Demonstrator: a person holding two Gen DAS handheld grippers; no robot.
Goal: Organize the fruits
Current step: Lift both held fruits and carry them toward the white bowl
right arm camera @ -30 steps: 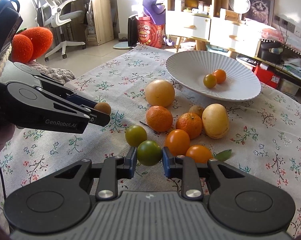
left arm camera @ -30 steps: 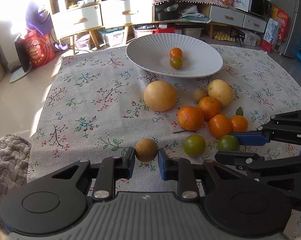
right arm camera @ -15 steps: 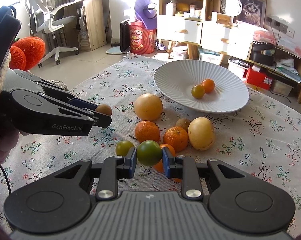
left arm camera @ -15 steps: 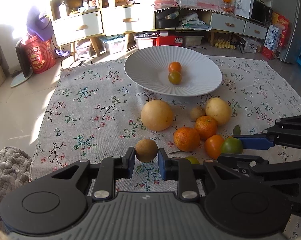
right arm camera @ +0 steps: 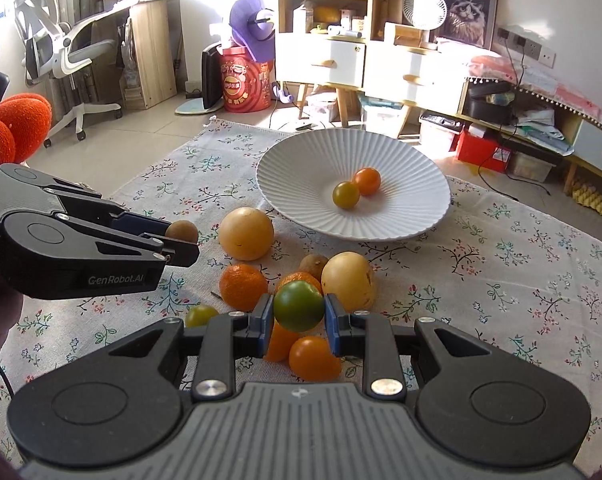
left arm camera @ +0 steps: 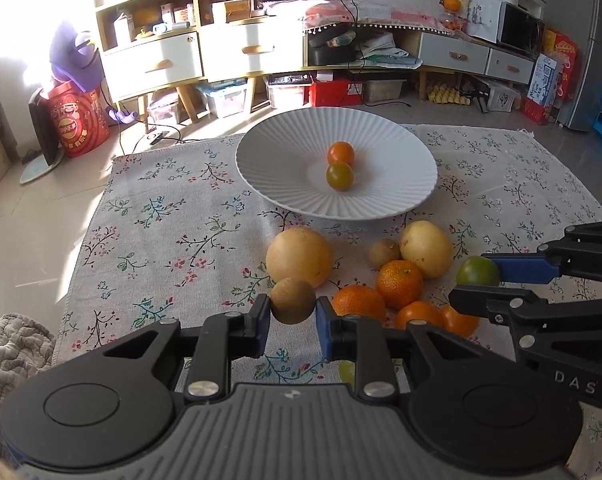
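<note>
Two fruits are riding in your grippers at once, both clear of the cloth. Nearest, in the left wrist view, your left gripper [left arm camera: 293, 320] is pinching a small brown fruit [left arm camera: 292, 301] between its blue pads; the jaws are pressed in on its sides, with nothing else touching it. Your right gripper [right arm camera: 297, 322] is clamping a green fruit [right arm camera: 299, 305] the same way, at mid-height, the pads sitting on opposite sides.

Just beyond both tools, the loose pile is lying on the floral tablecloth [left arm camera: 173, 216]: two mandarins [left arm camera: 399, 283], a couple of smooth orange fruits [left arm camera: 419, 314], a small yellow-green one [right arm camera: 201, 315] at the near left of the pile, another little brown fruit [left arm camera: 384, 250], a pale yellow fruit [left arm camera: 425, 248] and a large yellow-orange one [left arm camera: 300, 257].

Farther on, straight ahead along both sets of fingers, the white ribbed plate [left arm camera: 285, 184] is waiting with two small fruits in its well, one orange [left arm camera: 341, 153] and one olive-green [left arm camera: 339, 176], touching each other. The plate is lying beyond the pile, so you are facing a carry forward over the heap. Judgement: neither hand is clearly nearer; the left is approaching from the plate's near-left, the right from its near-right. The bare well on either side of the pair looks like the place to release.
</note>
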